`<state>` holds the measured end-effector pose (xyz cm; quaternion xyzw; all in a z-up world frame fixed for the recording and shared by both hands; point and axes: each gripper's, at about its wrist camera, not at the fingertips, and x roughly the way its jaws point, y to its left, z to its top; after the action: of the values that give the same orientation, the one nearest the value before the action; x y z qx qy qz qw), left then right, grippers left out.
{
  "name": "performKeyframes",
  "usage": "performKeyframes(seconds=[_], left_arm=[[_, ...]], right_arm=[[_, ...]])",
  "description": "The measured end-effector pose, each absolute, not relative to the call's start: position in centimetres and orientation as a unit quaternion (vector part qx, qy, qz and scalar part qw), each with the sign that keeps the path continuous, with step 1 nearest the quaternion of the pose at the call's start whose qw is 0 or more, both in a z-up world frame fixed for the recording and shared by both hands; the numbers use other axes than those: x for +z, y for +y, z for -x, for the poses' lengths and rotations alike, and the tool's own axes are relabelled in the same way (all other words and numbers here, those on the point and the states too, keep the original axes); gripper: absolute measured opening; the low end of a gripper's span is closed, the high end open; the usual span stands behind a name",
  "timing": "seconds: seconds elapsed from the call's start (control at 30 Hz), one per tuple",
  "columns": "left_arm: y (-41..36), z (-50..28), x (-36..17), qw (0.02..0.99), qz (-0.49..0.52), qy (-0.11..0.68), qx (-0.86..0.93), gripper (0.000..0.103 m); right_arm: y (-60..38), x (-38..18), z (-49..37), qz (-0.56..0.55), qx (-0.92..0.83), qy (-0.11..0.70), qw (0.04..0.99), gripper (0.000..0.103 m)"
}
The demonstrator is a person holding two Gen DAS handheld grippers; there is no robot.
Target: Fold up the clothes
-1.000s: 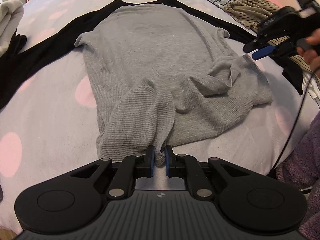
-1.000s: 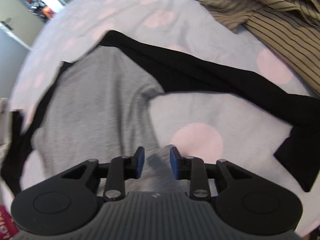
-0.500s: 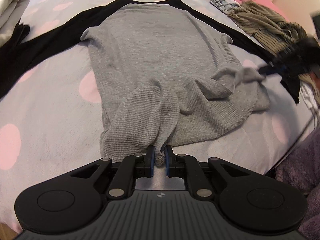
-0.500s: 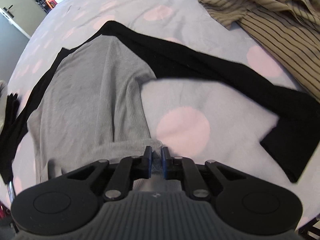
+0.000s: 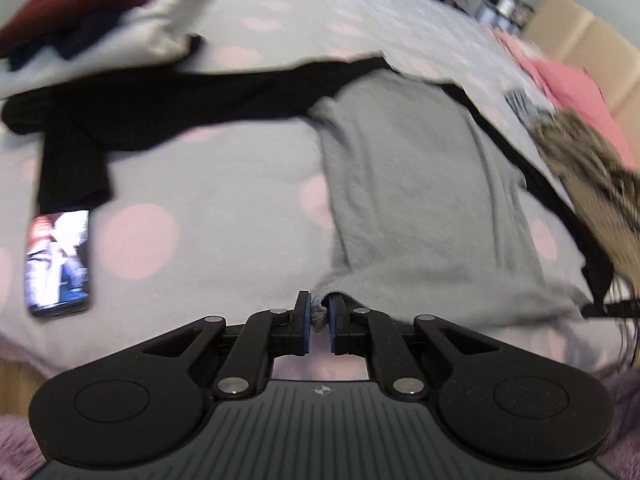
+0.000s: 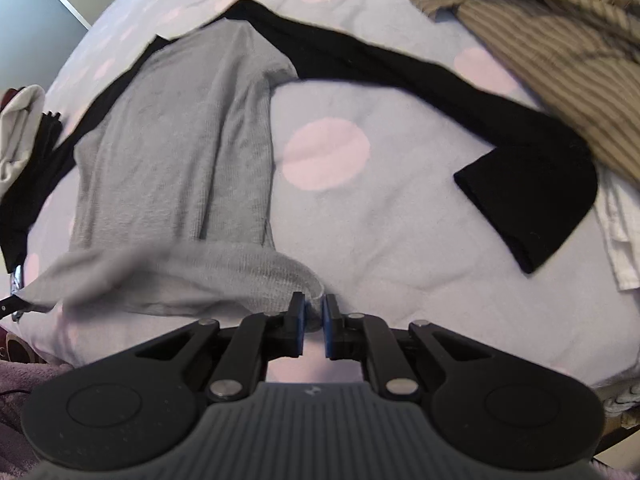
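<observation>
A grey ribbed shirt [image 5: 420, 200] with black sleeves lies face-up and lengthwise on the bed, collar at the far end. My left gripper [image 5: 319, 320] pinches the near left corner of its hem, and its jaws are closing tighter on the fabric. In the right wrist view the same shirt [image 6: 172, 140] runs away to the upper left. My right gripper [image 6: 314, 320] is shut on the near right hem corner. The hem hangs stretched between the two grippers. One black sleeve [image 6: 520, 184] lies spread out to the right, the other black sleeve [image 5: 120, 120] to the left.
The bedspread [image 6: 400, 240] is lilac with pink dots. A phone [image 5: 58, 262] with a lit screen lies at the near left. Folded clothes [image 5: 100, 12] are stacked far left. A brown striped garment [image 6: 540, 40] and a pink one [image 5: 568, 88] lie on the right.
The right gripper closed on the hem corner. Both grippers drew back and apart, pulling the bunched lower shirt straight. The left view swung left and the phone came into view.
</observation>
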<state>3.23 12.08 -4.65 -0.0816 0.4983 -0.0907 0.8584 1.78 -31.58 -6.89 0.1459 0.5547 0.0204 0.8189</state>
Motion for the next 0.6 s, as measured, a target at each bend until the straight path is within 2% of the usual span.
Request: performKeyframes(seconds=[0.3, 0.6], left_arm=[[13.0, -1.8, 2.4, 0.898, 0.057, 0.423, -0.105, 0.005], [12.3, -6.5, 14.6, 0.955, 0.019, 0.273, -0.115, 0.005]], right_arm=[[-31.9, 2.8, 1.9, -0.092, 0.021, 0.45, 0.888, 0.009], [-29.5, 17.3, 0.3, -0.03, 0.039, 0.234, 0.971, 0.008]])
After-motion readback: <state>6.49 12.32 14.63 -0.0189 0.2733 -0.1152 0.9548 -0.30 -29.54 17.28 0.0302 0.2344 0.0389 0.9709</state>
